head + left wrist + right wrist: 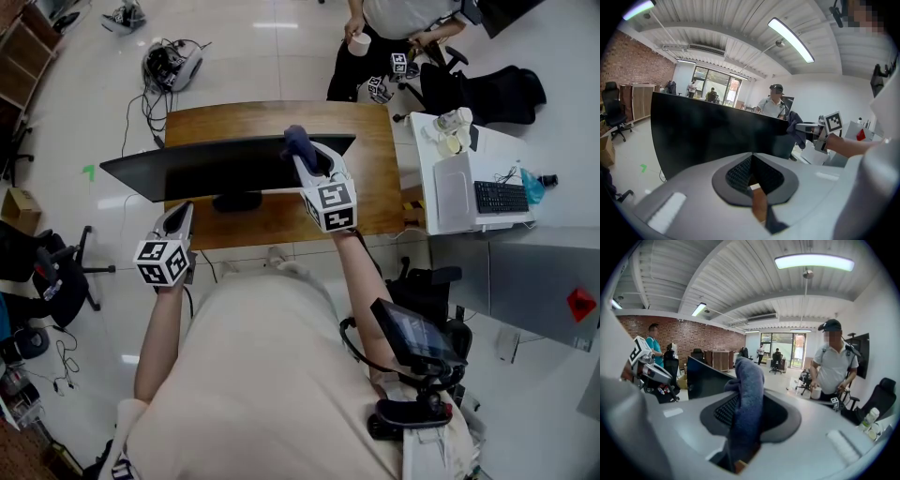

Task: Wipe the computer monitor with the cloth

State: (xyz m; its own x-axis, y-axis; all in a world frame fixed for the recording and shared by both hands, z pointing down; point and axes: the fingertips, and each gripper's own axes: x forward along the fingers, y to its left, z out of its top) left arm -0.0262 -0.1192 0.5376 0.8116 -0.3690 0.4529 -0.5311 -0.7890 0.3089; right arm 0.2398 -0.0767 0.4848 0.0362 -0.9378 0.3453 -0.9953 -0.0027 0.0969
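Observation:
A wide black monitor [225, 165] stands on a wooden desk [370, 202]. My right gripper [304, 157] is shut on a dark blue cloth [298, 142], holding it at the monitor's upper right edge. In the right gripper view the cloth [748, 394] hangs bunched between the jaws, with the monitor [704, 378] to the left. My left gripper [180, 212] is shut and holds nothing, low in front of the monitor's left half. The left gripper view looks at the dark screen [712, 136], with the cloth [797, 129] and the right gripper [812, 127] at the screen's right end.
A white desk [464, 150] with a laptop, keyboard and bottles stands to the right. A person [398, 19] with a cup stands behind the wooden desk. Black office chairs [56, 272] sit at the left and a black chair [497, 94] at the right. Cables lie on the floor beyond.

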